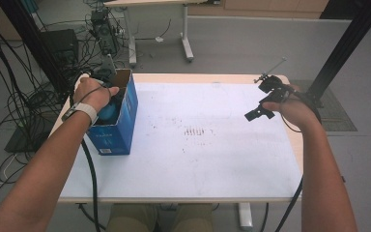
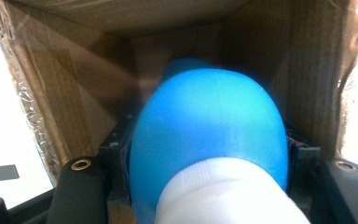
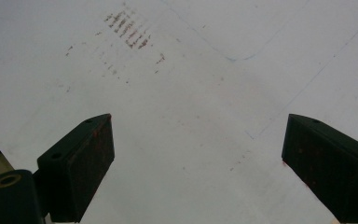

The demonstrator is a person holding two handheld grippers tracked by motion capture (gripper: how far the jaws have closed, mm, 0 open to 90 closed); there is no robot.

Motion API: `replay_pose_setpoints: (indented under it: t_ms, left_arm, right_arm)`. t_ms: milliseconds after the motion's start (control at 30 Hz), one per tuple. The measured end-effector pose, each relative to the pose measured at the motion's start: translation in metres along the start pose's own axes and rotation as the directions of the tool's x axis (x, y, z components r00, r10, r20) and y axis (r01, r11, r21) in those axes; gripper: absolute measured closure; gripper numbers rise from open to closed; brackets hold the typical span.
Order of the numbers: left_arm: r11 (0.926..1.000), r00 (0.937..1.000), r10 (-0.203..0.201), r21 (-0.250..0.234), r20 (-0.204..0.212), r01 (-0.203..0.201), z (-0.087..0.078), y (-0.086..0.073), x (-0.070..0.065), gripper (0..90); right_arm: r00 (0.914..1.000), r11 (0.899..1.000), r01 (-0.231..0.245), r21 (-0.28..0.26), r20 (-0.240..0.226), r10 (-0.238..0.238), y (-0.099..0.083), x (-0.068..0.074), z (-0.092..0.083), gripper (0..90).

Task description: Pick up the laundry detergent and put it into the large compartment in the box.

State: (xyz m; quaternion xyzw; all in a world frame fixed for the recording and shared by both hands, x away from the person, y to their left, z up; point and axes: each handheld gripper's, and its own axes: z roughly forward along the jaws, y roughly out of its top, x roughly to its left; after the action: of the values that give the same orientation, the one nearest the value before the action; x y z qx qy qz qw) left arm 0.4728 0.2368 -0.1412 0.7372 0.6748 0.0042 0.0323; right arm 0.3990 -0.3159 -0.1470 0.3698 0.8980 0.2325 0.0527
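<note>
Pressed between the two black jaws of the left gripper, a rounded blue plastic bottle with a white ribbed cap sits low in the centre of the left gripper view, inside an open brown-lined cardboard box with blue outer walls. From above, that box stands at the left of the frame on the white-topped table, and the left hand reaches into its open top. At the right of the frame the right gripper hovers above the table, its jaws spread wide with nothing between them; faint brown smudges mark the surface beyond.
</note>
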Motion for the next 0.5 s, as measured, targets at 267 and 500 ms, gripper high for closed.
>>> replay_pose_setpoints:
  t_ms: [267,500]
  left_arm:
    - [1.0,1.0,0.003,0.002,-0.001,-0.003,-0.0002,0.0001,-0.0001,37.1]
    - [1.0,1.0,0.006,0.002,-0.004,-0.006,-0.0001,-0.0001,-0.0012,37.1]
  right_arm:
    - [1.0,1.0,0.0,0.0,-0.001,0.0,0.0013,0.0011,-0.0001,9.1]
    - [1.0,1.0,0.001,0.002,0.001,-0.001,0.0019,0.0019,-0.0013,9.1]
